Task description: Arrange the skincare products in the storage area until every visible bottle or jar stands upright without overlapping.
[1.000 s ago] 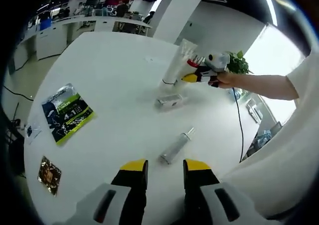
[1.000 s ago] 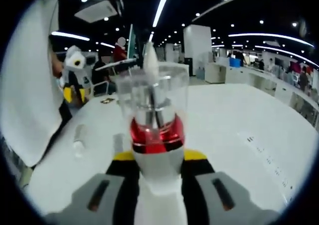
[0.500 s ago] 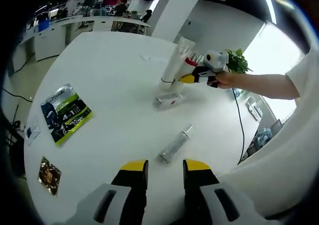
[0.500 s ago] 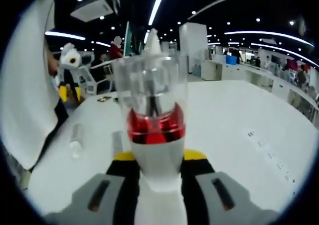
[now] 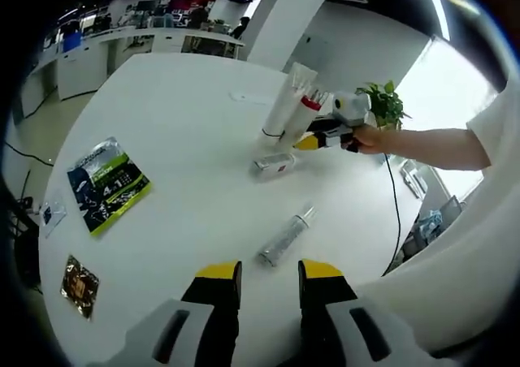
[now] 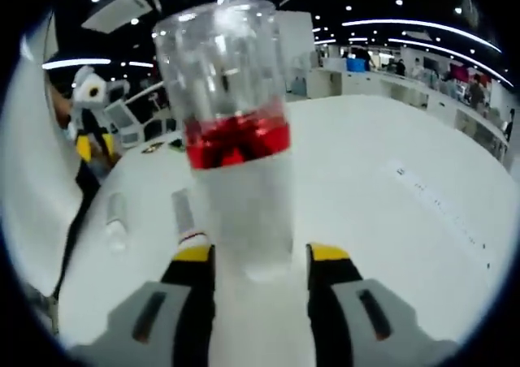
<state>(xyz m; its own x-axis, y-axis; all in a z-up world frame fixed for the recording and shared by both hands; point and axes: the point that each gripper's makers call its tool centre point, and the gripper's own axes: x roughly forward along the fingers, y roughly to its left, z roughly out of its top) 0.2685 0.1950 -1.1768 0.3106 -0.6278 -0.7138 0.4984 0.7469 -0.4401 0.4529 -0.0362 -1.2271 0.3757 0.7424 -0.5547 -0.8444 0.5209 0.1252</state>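
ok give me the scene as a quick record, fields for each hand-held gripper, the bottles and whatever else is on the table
left hand-held gripper: jaws apart, nothing between them, above the white table
right hand-held gripper: around the red-collared bottle, its jaws on either side of it
red-collared bottle pose: leaning against a white tube standing beside it
lying down: clear bottle, small box
also on table: green packet, brown sachet
background: potted plant
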